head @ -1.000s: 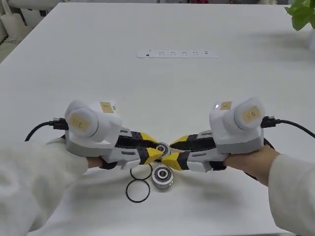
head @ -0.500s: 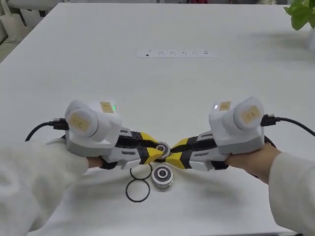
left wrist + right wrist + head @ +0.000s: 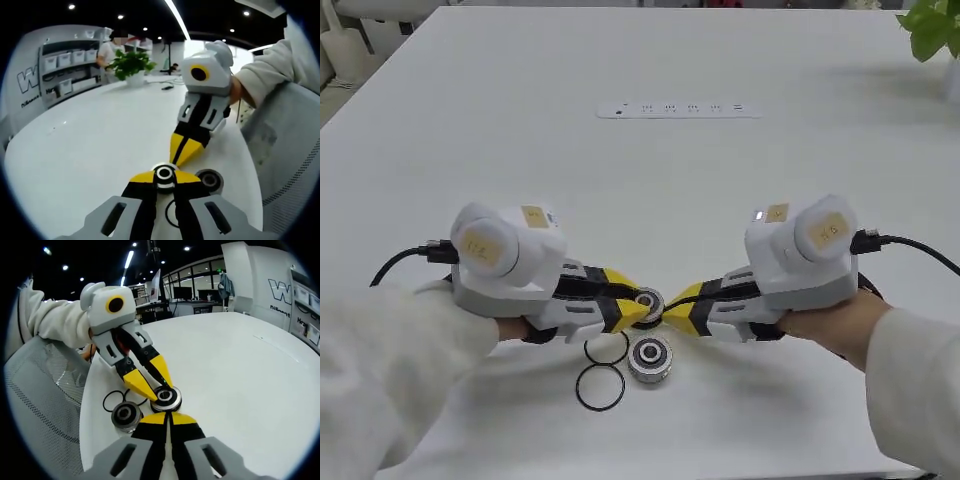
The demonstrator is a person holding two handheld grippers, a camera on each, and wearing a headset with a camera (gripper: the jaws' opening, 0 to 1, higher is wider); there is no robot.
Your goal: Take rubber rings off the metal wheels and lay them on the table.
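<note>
Since the earlier frame, above the white table (image 3: 620,180), the right gripper (image 3: 672,308) has drawn its jaws together; their tips now meet at the rim of the raised metal wheel (image 3: 648,300), which the left gripper (image 3: 640,304) clamps. On the tabletop beneath lie a second wheel (image 3: 650,357) and two loose rubber rings (image 3: 578,388).

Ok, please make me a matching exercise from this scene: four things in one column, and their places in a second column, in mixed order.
Things:
1. raised wheel
2. loose wheel
3. power strip
4. plant

Places:
A. top right corner of the head view
B. flat on the table, beside two black rings
C. far middle of the table
D. in the jaws of the left gripper

Pairs: 1-D, 2-B, 3-C, 4-A
</note>
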